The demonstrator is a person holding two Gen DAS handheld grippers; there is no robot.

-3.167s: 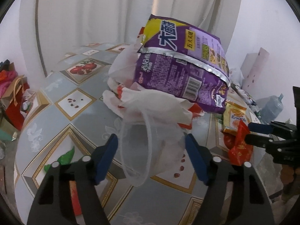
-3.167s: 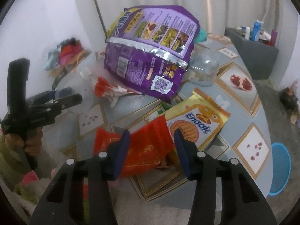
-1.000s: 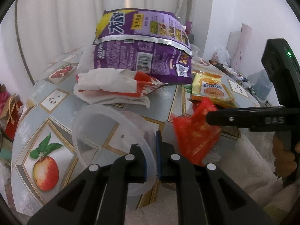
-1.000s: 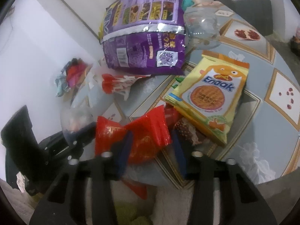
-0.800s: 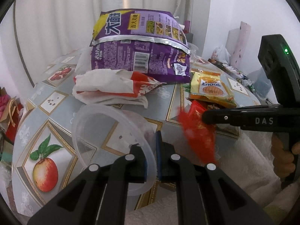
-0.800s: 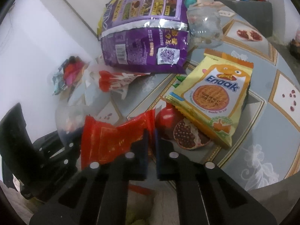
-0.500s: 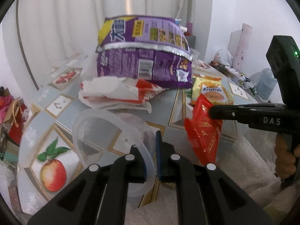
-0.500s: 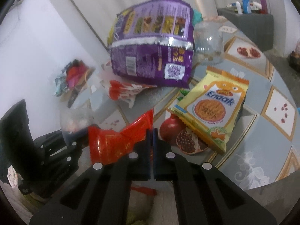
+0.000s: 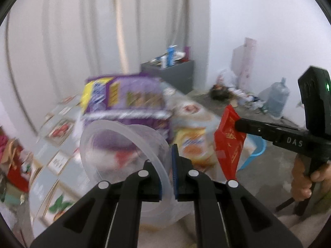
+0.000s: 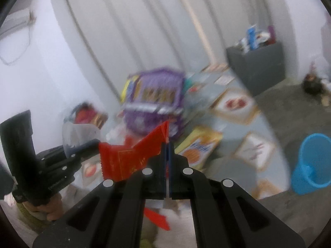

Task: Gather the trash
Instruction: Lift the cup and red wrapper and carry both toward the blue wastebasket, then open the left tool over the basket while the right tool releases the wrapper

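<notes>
red wrapper (image 10: 132, 155) pinched in right gripper (image 10: 167, 144)

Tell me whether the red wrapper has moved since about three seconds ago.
Yes. The red wrapper lay on the table beside the yellow biscuit pack; now the right claw is shut on it and holds it up off the table, above that pack.

Two grippers (image 9: 166, 173) (image 10: 166, 165), one clear cup (image 9: 124, 148), one red wrapper (image 9: 227, 144), one purple bag (image 9: 128, 103), one blue bin (image 10: 312, 163)
</notes>
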